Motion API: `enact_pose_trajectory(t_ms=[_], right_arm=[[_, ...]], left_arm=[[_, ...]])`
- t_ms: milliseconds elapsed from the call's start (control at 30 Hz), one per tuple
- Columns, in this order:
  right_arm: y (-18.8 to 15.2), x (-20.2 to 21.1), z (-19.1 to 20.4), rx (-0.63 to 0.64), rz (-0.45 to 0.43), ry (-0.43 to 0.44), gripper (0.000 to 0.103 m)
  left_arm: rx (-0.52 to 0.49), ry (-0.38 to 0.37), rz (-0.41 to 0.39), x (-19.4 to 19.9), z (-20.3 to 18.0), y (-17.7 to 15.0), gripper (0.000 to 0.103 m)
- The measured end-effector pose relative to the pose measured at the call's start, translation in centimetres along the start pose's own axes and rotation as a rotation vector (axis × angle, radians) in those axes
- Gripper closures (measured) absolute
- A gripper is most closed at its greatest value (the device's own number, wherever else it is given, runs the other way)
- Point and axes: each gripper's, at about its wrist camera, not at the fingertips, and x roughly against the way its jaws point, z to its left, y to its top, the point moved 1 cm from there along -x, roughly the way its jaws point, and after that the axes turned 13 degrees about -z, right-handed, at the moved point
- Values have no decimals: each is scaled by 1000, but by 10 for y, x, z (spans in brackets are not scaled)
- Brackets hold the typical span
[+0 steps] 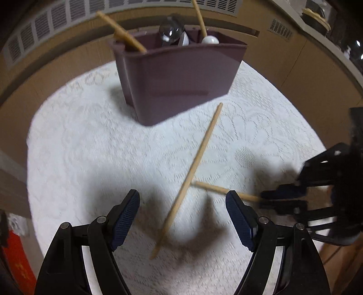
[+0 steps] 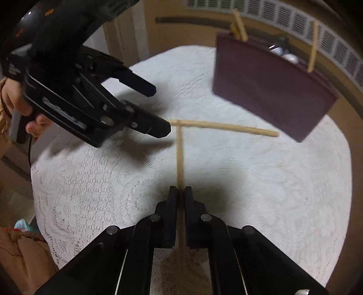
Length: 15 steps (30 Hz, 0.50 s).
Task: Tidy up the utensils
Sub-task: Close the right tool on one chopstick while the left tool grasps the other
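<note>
Matt plastic caddy [image 1: 177, 79]; wooden chopstick [image 1: 192, 168]; rough lace cloth [image 1: 90, 147].

A round table is seen covered by a white lace tablecloth [image 1: 90, 140], patterned with floral motifs. Behind the tablecloth, a long white louvred vent cover [image 1: 56, 15] is seen running along a tan wall [image 1: 283, 68]. To the left of the tablecloth, low down, a red object [image 1: 18, 261] is partly shown. A pale blue item [image 2: 22, 224] is glimpsed beside the tablecloth's near left edge, too blurred to identify.
</note>
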Motion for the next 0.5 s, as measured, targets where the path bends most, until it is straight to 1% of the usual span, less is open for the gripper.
enact_pose_trajectory(t_ms=[100, 133, 167, 200, 233, 267, 367, 433, 500], right_arm=[[-1, 25, -18, -72, -52, -9, 98], [-3, 32, -26, -96, -63, -23, 98], [-5, 39, -36, -125, -69, -39, 98], [-9, 45, -48, -165, -67, -55, 98], [-13, 49, -60, -206, -66, -68, 98], [-18, 52, -72, -250, -63, -80, 98], [-31, 57, -98, -344, -56, -107, 98], [-42, 60, -111, -393, -51, -117, 98], [-50, 60, -112, -410, -46, -120, 98]], left_arm=[[-95, 16, -13, -7, -14, 11, 26], [-133, 19, -7, -10, -20, 14, 32], [-162, 20, 7, -14, -24, 16, 44], [-183, 21, 23, -22, -31, 19, 50], [-193, 22, 37, -26, -34, 20, 60], [-201, 23, 58, -33, -36, 21, 67], [-174, 21, 102, -53, -37, 27, 77], [-143, 14, 101, -57, -34, 33, 79], [-116, 7, 112, -60, -32, 39, 80]])
